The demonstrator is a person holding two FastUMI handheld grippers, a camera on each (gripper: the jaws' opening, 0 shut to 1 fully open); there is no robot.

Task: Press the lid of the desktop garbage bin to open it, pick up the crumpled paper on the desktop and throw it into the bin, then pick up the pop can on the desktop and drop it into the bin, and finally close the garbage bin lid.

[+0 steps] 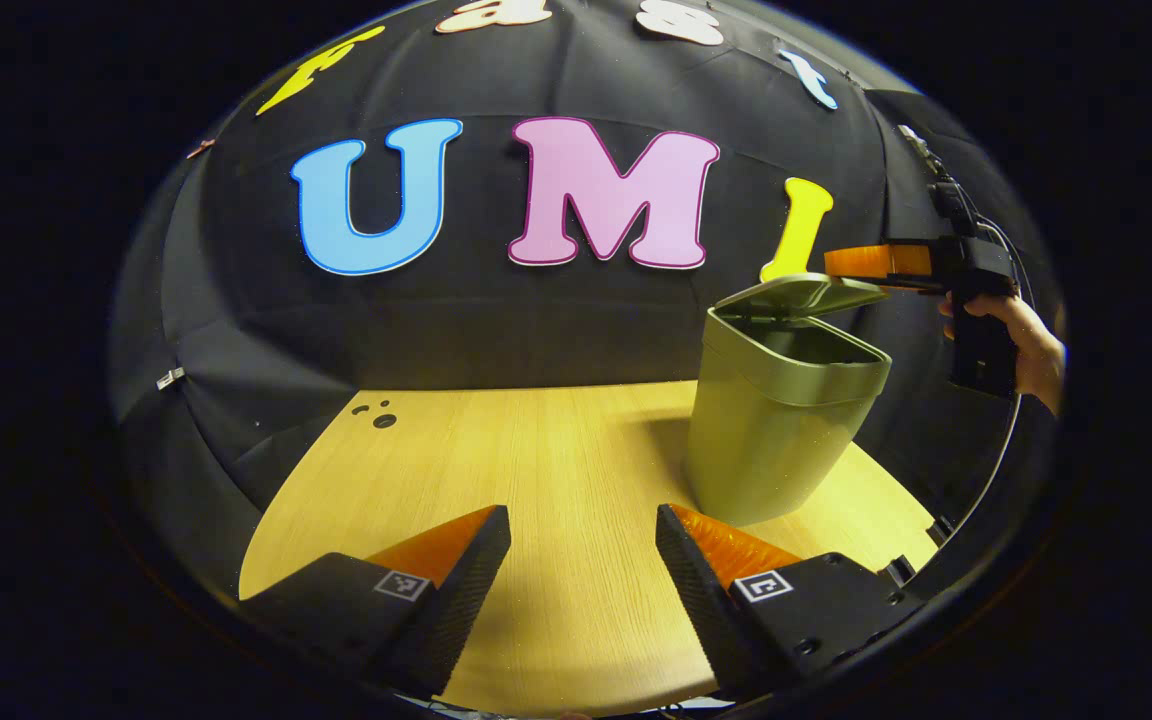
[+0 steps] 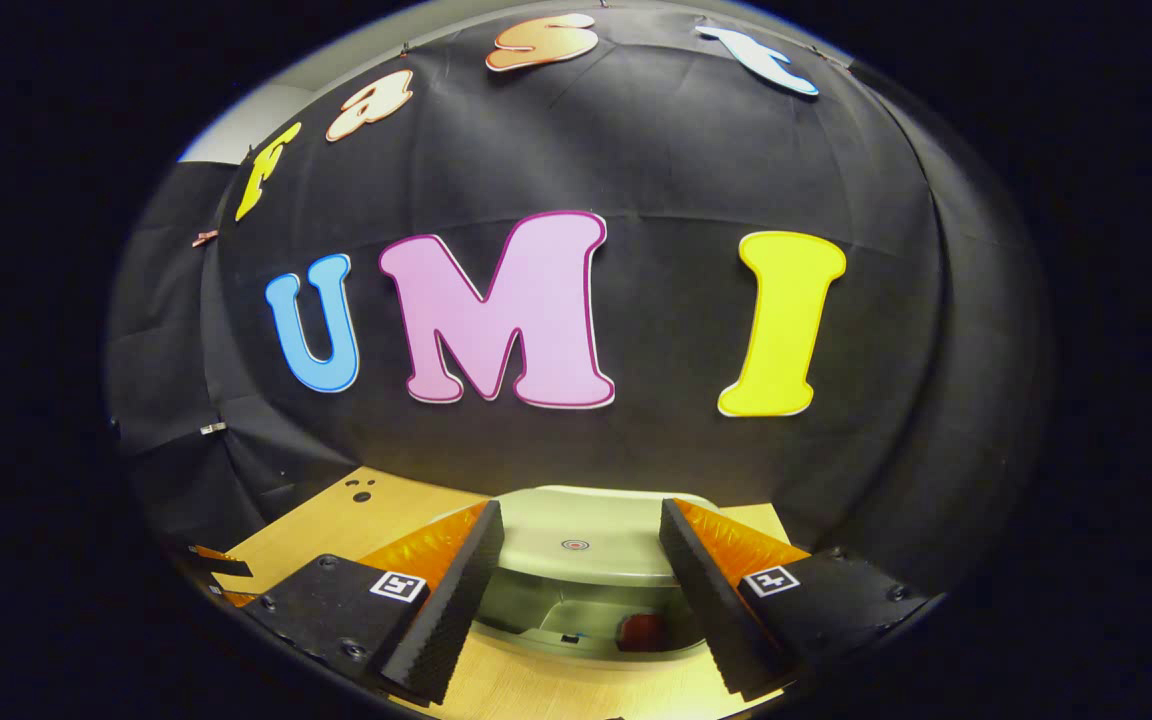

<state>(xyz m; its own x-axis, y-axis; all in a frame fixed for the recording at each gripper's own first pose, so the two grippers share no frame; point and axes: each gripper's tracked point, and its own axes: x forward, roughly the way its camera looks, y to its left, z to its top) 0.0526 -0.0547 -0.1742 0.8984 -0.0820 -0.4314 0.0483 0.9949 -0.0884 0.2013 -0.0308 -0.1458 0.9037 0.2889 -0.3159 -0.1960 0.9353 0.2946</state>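
The green desktop bin [image 1: 781, 420] stands on the right part of the wooden table [image 1: 536, 450]. Its lid [image 1: 801, 293] is part-way raised over the open mouth. My right gripper [image 1: 836, 263], held by a hand [image 1: 1031, 350], hovers level just above the lid's far side. In the right gripper view the right gripper [image 2: 581, 560] is open, with the lid [image 2: 576, 545] below and between its fingers. Something red [image 2: 644, 632] shows inside the bin [image 2: 536, 610]. My left gripper [image 1: 584, 560] is open and empty, low over the table, left of the bin.
The table's left and middle stretch out in front of the left gripper, with a few small dark holes [image 1: 378, 415] near the far left corner. Black cloth walls close in behind and on both sides. A cable [image 1: 1006, 440] runs down behind the bin.
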